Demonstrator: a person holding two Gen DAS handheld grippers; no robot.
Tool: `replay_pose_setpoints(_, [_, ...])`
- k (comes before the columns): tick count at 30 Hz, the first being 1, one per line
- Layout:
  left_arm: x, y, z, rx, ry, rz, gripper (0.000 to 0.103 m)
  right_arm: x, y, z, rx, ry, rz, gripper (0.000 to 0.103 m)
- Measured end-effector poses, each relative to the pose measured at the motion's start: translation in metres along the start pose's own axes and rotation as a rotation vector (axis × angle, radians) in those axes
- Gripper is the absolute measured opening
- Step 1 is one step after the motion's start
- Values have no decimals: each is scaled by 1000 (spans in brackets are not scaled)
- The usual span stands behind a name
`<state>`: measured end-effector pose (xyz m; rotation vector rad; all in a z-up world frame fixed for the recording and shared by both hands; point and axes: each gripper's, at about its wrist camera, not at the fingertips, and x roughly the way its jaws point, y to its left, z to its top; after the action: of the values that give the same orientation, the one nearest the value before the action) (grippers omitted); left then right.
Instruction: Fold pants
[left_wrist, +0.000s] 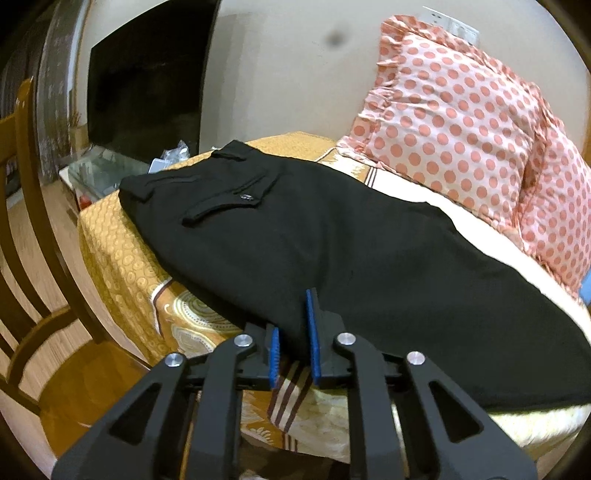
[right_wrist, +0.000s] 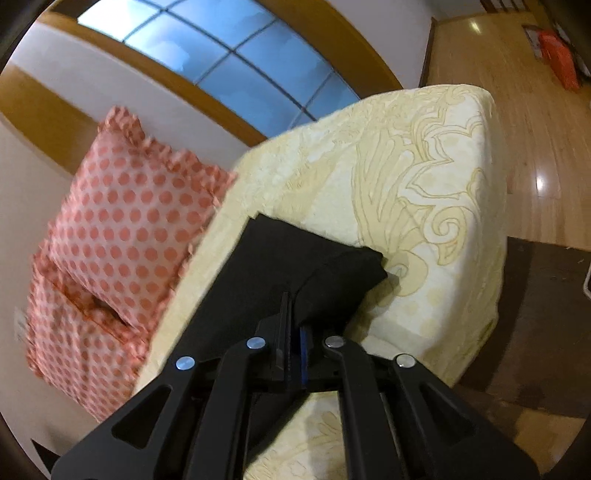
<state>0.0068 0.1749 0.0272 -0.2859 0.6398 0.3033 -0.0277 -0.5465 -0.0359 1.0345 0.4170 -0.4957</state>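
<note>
Black pants (left_wrist: 332, 240) lie lengthwise on the bed (left_wrist: 122, 258), waistband and back pocket at the far left end. My left gripper (left_wrist: 293, 332) is open, its blue pads straddling the near edge of the pants around mid-leg. In the right wrist view the leg end of the pants (right_wrist: 295, 258) lies on the pale yellow bedspread (right_wrist: 424, 184). My right gripper (right_wrist: 293, 314) is shut on the near edge of the pants leg, and the cloth bunches up at the fingertips.
Two pink polka-dot pillows (left_wrist: 461, 122) lean against the wall behind the pants; they also show in the right wrist view (right_wrist: 122, 229). A wooden chair (left_wrist: 33, 277) stands left of the bed. A dark TV (left_wrist: 147, 81) and a cluttered glass table (left_wrist: 107, 170) are beyond the bed's end.
</note>
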Motion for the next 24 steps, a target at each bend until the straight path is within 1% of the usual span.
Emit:
replay_pose_setpoints(1, [-2,-1,-1,12,-2,-2,17,-2,0,1,-8,8,-13,19])
replay_pose_setpoints(2, [-6,-2,-3,37,-8,-14,24,-6,0,3,-17,2,-20,21])
replay_pose_setpoints(3, [-8,-3,-4,56,-10,-20,28,-14,1,5,-31,-18,-29,28])
replay_pose_setpoints(4, [-11,-5,-7,76,-14,-25,29,-21,1,8,-40,-39,-45,51])
replay_pose_setpoints(5, [-13,-6,-8,91,-18,-31,34,-30,0,12,-47,-76,-65,64])
replay_pose_setpoints(6, [-16,-9,-11,109,-23,-43,38,-36,-1,14,-52,-104,-64,72])
replay_pose_setpoints(7, [-19,-12,-13,123,-28,-53,40,-39,-1,16,-58,-119,-69,72])
replay_pose_setpoints(8, [-22,-17,-14,142,-37,-59,44,-39,-2,19,-59,-119,-76,69])
replay_pose_setpoints(9, [-24,-20,-14,155,-45,-64,47,-37,-4,21,-53,-109,-66,62])
replay_pose_setpoints(12, [-33,-36,-12,196,-90,-85,51,-25,-6,23,-33,-61,-53,57])
replay_pose_setpoints(14, [-38,-42,-12,219,-106,-99,55,-19,-6,21,-29,-33,-64,56])
replay_pose_setpoints(16, [-46,-46,-10,219,-132,-153,55,-12,-6,17,-19,2,-64,54])
replay_pose_setpoints(17, [-52,-48,-9,213,-149,-205,56,-12,-6,15,-16,3,-65,54])
replay_pose_setpoints(18, [-55,-50,-7,214,-157,-228,63,-13,-4,14,-18,6,-70,54])
replay_pose_setpoints(20, [-59,-54,-5,216,-175,-252,69,-10,-3,10,5,47,-20,53])
replay_pose_setpoints(21, [-60,-56,-3,214,-184,-257,69,-8,0,9,-4,60,-18,51])
replay_pose_setpoints(22, [-61,-56,0,204,-191,-277,69,-7,3,8,-21,53,-38,48])
replay_pose_setpoints(23, [-61,-57,2,196,-191,-281,70,-8,3,8,-19,40,-58,46])
replay_pose_setpoints(24, [-61,-56,5,184,-195,-286,70,-7,0,9,5,31,-59,42])
